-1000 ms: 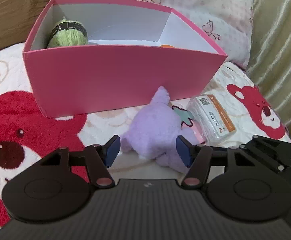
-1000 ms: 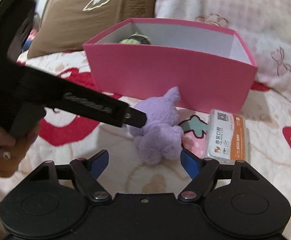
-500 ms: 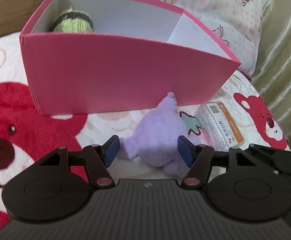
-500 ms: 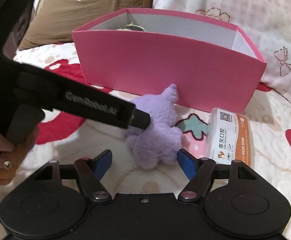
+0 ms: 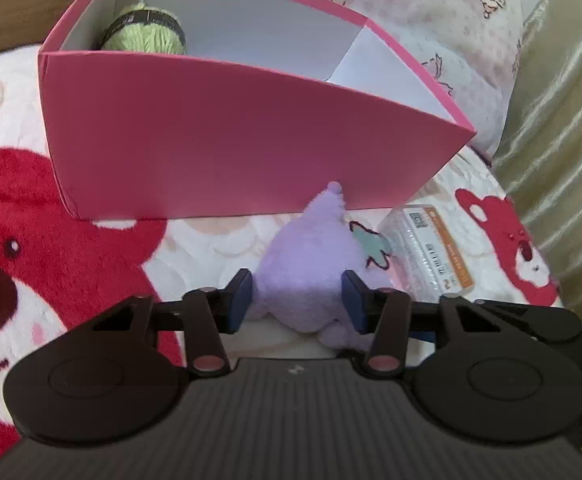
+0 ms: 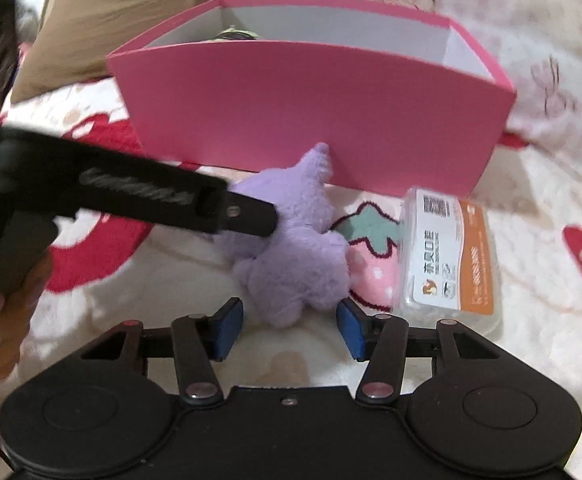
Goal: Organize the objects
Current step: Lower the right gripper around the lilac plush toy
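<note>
- Both claws have narrowed since the earlier frame; the left gripper (image 5: 297, 300) jaws are closing, pads touching the purple plush toy (image 5: 311, 264) flanks.
- Toy lies on the blanket (image 6: 171, 280), just near of the pink box (image 6: 311, 112), long axis pointing far.
- Right gripper (image 6: 289, 330): closing, jaws apart, toy just beyond its tips, so the left is nearer.

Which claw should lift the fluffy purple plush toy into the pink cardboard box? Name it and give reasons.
Left. The left claw is closing with the fluffy purple plush toy between its pads. The right claw, also closing, stands short of the toy with nothing between its pads. The pink cardboard box sits just behind.
</note>
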`<action>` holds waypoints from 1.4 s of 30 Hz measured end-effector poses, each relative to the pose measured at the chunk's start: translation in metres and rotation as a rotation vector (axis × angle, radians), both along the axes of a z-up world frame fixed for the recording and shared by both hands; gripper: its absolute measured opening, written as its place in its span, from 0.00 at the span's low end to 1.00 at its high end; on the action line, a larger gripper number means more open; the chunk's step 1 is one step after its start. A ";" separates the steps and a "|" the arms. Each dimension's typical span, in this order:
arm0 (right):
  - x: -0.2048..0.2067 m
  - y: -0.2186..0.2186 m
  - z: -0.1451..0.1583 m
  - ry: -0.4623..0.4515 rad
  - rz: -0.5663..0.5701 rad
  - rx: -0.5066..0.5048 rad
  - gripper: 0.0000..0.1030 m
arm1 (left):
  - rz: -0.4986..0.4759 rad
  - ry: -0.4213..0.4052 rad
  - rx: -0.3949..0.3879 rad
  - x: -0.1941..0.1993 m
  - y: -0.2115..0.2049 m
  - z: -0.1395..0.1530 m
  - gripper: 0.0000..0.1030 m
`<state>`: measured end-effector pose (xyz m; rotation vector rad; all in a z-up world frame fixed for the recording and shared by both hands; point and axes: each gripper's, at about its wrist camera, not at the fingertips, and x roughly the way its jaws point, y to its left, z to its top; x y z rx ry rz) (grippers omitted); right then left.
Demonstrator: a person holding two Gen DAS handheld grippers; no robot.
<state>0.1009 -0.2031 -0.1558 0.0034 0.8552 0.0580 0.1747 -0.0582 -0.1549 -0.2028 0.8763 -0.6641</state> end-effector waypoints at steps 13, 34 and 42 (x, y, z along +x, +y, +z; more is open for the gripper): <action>-0.017 0.014 0.015 -0.089 0.120 -0.118 0.48 | 0.001 0.080 -0.080 -0.007 0.010 0.012 0.43; -0.018 -0.005 0.005 -0.051 0.066 -0.074 0.46 | -0.012 0.055 -0.049 -0.002 0.006 0.005 0.37; -0.024 -0.009 0.012 -0.057 0.140 -0.075 0.49 | -0.001 0.189 -0.086 -0.015 0.018 0.011 0.36</action>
